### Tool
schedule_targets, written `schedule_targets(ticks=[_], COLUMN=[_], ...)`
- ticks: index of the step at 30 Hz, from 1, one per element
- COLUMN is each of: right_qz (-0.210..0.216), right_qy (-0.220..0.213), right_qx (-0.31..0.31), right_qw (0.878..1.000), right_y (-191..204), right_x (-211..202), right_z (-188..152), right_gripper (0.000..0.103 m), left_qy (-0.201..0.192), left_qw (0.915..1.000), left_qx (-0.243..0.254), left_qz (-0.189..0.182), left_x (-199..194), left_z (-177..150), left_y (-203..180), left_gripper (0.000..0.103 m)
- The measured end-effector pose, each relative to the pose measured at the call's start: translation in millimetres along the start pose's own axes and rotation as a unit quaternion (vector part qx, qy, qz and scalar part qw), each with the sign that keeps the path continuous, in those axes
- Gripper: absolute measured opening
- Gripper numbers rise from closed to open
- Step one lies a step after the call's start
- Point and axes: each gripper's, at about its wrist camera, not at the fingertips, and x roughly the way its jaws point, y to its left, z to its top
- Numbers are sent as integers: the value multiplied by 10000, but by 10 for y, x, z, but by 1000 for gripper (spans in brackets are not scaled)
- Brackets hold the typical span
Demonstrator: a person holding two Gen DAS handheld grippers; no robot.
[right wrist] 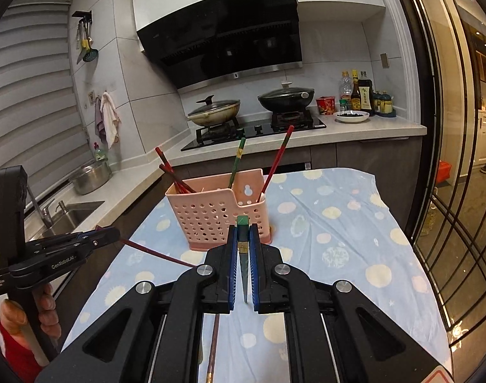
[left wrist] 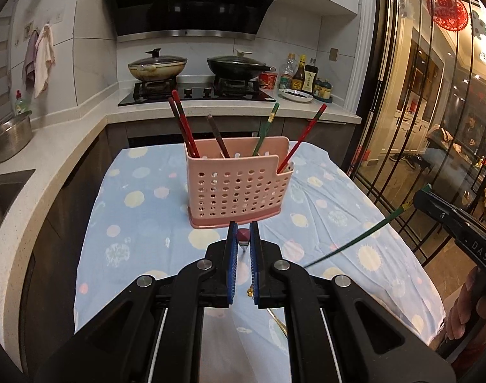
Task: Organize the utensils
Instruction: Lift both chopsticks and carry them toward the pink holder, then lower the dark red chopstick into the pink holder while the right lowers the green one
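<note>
A red chopstick is pinched end-on in the left tongs, its butt showing between the blue pads while the shaft slopes down toward the cloth, as the right wrist view shows. A green chopstick is clamped the same way in the right tongs, tip pointing back and down; from the left wrist view its shaft slants across the air to the right. Both tongs are closed on their sticks and hover short of the pink perforated holder, which stands upright in the middle of the surface on a blue spotted cloth. The holder already carries several red and brown sticks at its left end, a green one near the middle and a red one leaning from the low right notch. The step in hand looks like delivery of both sticks into the holder. To do it well, I would tilt each stick near vertical, tip down, above the rim before lowering, go one at a time so the shafts do not cross, and aim for a free gap away from the leaning sticks. Another chopstick lies on the cloth below the right tongs, not yet collected.
</note>
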Motion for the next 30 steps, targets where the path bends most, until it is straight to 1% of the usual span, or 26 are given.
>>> schedule_targets(ticks=[9,17,22,30], right_qz=[107,141,123,112], right_qy=[-268,-398,-428,-567], right_qx=[-44,-78,-97,-108], right_qw=[9996,9991,9990,9983], right_y=[23,63,89,93], right_x=[42,153,209,284], right_z=[288,493,599,811], right_gripper=[7,7,7,7], left_qy=[-313,-622,-756,-964], left_qw=[9995,9979,9969,9949], left_qx=[64,173,215,249], left_qz=[23,-7,-66,-149], left_x=[-14,-71,-26,62], left_z=[400,702,869,1228], left_y=[-9,-72,-95,-107], left_gripper=[7,7,7,7])
